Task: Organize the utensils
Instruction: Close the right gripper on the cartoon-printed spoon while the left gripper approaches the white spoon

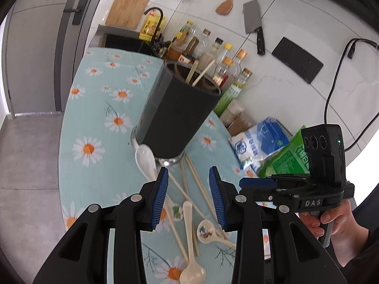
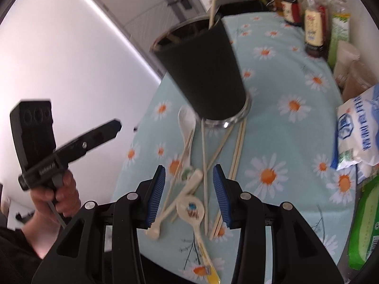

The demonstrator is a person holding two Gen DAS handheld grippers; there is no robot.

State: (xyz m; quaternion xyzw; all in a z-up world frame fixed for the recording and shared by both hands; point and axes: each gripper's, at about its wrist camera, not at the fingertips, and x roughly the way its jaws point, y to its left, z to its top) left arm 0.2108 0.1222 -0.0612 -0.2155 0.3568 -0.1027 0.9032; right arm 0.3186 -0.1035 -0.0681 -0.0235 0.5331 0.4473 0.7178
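Left tool [image 1: 188, 196] is spread open, nothing between the pads, hanging over the loose pile on my tabletop [image 1: 94, 108]. Right tool [image 2: 188, 195] is the same: jaws apart, empty, above the same pile. The right wrist view is motion-blurred, so fine detail there is soft.

Nearest in the left view: a cream spoon [image 1: 190, 255], bowl toward me, handle pointing away. Just beside it lies a painted spoon [image 1: 206, 232] with a coloured motif in the bowl; the right view shows it too [image 2: 190, 209]. A smaller spoon with a green print [image 1: 176, 211] sits under crossing chopsticks [image 1: 201, 187]. The chopsticks are pale wood, several of them, scattered and overlapping, fanned out from the holder's base.

Next out: a white spoon [image 1: 145, 158], glossy, bowl right against the foot of the holder [image 1: 175, 111]. The holder is a dark cylinder on a shiny metal base, upright, with a few chopsticks already standing inside [image 1: 196, 75].

To the right: a salt bag [image 1: 258, 142] and a green pack [image 1: 286, 161]. Behind the holder is a row of bottles [image 1: 213, 54]. On the far wall: a cleaver [image 1: 253, 23], wooden spatula [image 1: 228, 2], cutting board [image 1: 129, 4].
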